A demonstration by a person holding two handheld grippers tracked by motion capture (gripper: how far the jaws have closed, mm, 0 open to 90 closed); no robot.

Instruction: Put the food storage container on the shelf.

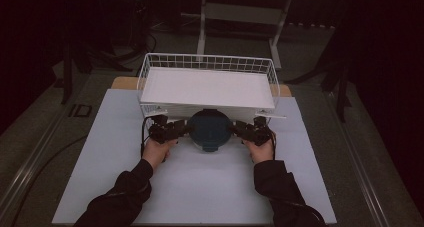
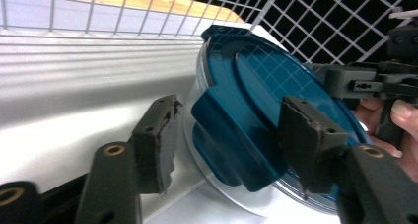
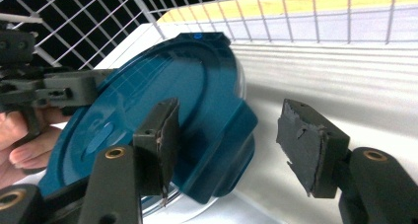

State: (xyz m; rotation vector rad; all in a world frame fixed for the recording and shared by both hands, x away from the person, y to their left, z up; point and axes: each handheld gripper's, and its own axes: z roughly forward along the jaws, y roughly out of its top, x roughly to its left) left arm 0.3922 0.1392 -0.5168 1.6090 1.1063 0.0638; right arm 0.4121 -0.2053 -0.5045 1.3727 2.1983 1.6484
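— Where's the container [image 1: 210,129]?
— On the worktop [image 1: 200,187], against the front of the wire basket [image 1: 207,63] (blue lid on).
— And the jaws?
— Left gripper [image 1: 176,130] and right gripper [image 1: 239,129] flank it, both partly open around its side tabs, pads not pressing.

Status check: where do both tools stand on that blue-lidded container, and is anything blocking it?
Left tool and right tool open, each straddling a lid clip. Blue-lidded container upright on table. Wire basket directly behind it.
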